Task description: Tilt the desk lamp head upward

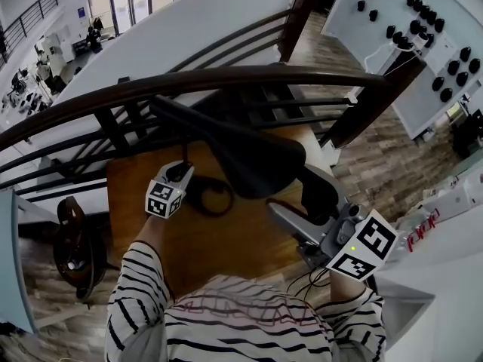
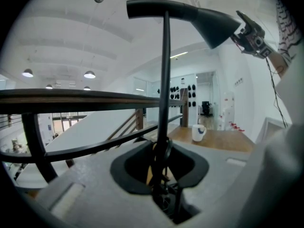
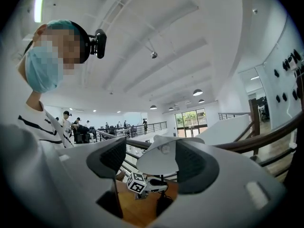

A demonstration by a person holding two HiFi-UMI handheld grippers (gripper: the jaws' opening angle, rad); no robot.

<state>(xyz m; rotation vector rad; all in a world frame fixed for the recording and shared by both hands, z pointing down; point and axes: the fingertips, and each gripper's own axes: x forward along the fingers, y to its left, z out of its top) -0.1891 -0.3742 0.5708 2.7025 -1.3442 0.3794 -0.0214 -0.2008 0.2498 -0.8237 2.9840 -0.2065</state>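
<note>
A black desk lamp stands on a wooden desk (image 1: pixel 226 240). Its head (image 1: pixel 241 149) hangs over the desk; the left gripper view shows the head (image 2: pixel 190 11) atop a thin upright stem (image 2: pixel 164 80). My left gripper (image 1: pixel 183 173) sits low at the stem, its jaws (image 2: pixel 164 175) closed round it near the base. My right gripper (image 1: pixel 290 221) reaches the head's right end, where its tip (image 2: pixel 244 27) meets the shade's edge. In the right gripper view the jaws (image 3: pixel 154 170) stand apart, with the shade's white inside (image 3: pixel 161 158) between the pads.
The lamp's cord (image 1: pixel 215 198) loops on the desk by my left gripper. A dark railing (image 1: pixel 189 81) runs along the desk's far side. A white mug (image 2: pixel 198 132) stands on a farther table. A chair (image 1: pixel 72 240) is at the left, and a white panel with black knobs (image 1: pixel 423 21) at the far right.
</note>
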